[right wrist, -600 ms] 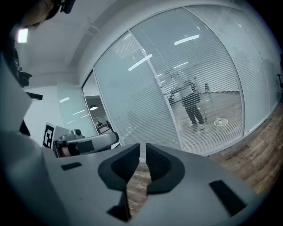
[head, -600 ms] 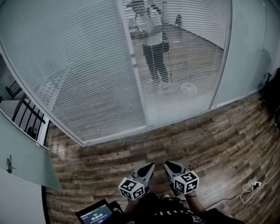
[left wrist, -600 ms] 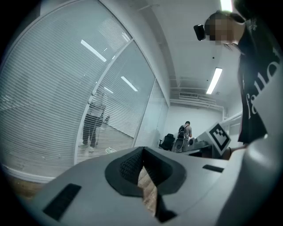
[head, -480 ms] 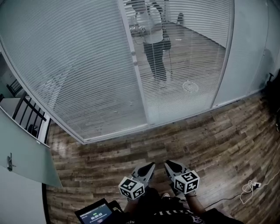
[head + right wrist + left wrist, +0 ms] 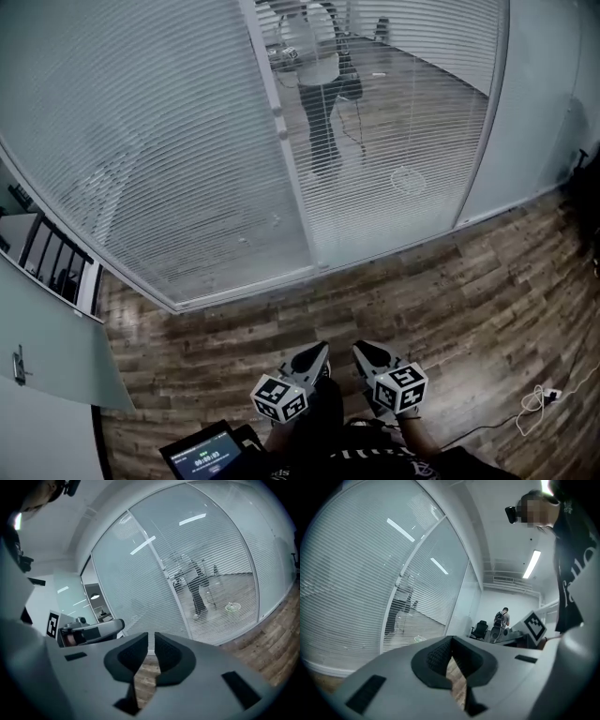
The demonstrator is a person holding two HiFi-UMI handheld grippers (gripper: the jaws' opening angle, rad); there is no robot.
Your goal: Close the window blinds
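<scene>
The view has swung a little, and the person (image 5: 319, 75) behind the glass now stands higher in the head view. The left gripper (image 5: 320, 353) has dropped a touch. Both grippers hang low by the wearer's waist, over the wood floor (image 5: 394, 300), well apart from the blinds (image 5: 403, 141). The left gripper is clenched on nothing. The right gripper (image 5: 362, 352) is pinched to a thin slit, also empty. The left pane's slats look turned closed, but the middle pane's stand open, so that work seems not yet begun. No containers are visible.
</scene>
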